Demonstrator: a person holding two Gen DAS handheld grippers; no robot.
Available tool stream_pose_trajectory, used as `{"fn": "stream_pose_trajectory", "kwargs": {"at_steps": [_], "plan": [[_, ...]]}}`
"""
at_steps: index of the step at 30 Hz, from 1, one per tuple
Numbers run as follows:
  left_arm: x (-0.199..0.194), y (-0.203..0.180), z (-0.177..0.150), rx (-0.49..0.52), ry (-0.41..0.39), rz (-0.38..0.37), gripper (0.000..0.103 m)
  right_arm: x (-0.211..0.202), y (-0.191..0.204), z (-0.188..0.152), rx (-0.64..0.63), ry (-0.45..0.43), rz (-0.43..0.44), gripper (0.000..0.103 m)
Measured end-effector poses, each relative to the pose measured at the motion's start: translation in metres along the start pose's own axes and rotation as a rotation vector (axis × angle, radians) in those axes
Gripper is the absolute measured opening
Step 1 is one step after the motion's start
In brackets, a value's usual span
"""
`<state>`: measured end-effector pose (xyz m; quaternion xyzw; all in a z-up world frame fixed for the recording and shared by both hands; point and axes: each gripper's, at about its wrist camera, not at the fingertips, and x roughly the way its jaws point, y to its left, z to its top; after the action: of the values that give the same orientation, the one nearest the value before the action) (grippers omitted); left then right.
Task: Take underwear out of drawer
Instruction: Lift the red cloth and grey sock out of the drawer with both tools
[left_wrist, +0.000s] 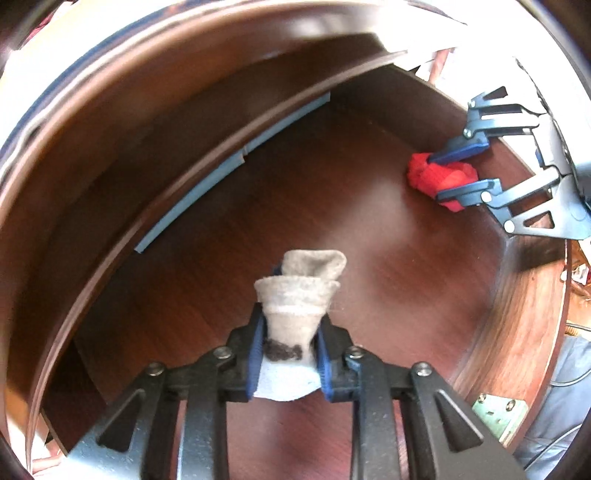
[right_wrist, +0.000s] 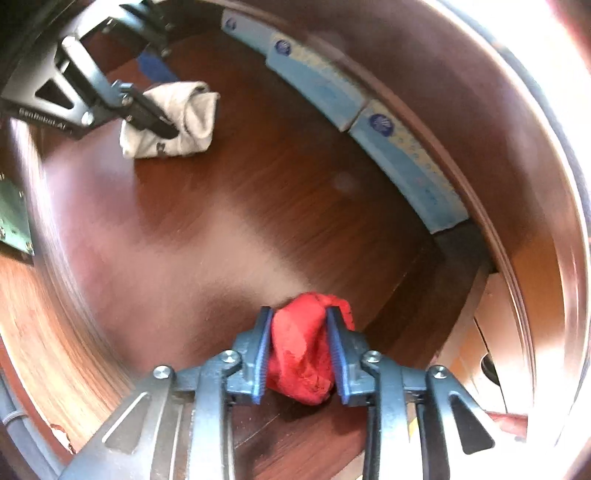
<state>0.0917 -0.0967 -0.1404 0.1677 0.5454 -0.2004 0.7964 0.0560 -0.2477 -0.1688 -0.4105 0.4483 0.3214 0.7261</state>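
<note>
Both tongs point steeply down into the open drawer (left_wrist: 369, 229), each pinching one garment.

Left tongs (left_wrist: 290, 354): pads pressed onto a rolled grey underwear (left_wrist: 299, 295), which sits squarely between them and bulges out past the tips. In the right wrist view this bundle appears to rest on the drawer floor.

Right tongs (right_wrist: 299, 354): pads pressed onto a crumpled red underwear (right_wrist: 301, 350), gripped around its middle, with cloth spilling out below and beyond the tips. It lies close to the drawer's side wall.

Pale blue flat packets (right_wrist: 369, 110) stand along the back wall, well ahead of both tongs.

Step in hand, by judgement: lifting out. Recommended: maintain pressure, raise both straight up until trailing cloth clears the drawer edge, then withdraw. The red piece looks loosely bunched; watch for slippage and snagging.
</note>
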Motion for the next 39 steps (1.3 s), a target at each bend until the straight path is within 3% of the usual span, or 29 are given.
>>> {"fn": "stream_pose_trajectory", "kwargs": {"at_steps": [8,19,39], "plan": [[-0.014,0.008,-0.011,-0.024,-0.036,0.005,0.020,-0.014,-0.015,-0.015,0.082,-0.065,0.040,0.023],[-0.046,0.027,-0.038,-0.151,-0.133,0.000,0.020,-0.051,-0.026,-0.032,0.193,-0.224,0.106,0.023],[-0.098,0.042,-0.077,-0.271,-0.343,0.136,0.020,-0.092,-0.036,-0.052,0.307,-0.497,0.165,0.023]]}}
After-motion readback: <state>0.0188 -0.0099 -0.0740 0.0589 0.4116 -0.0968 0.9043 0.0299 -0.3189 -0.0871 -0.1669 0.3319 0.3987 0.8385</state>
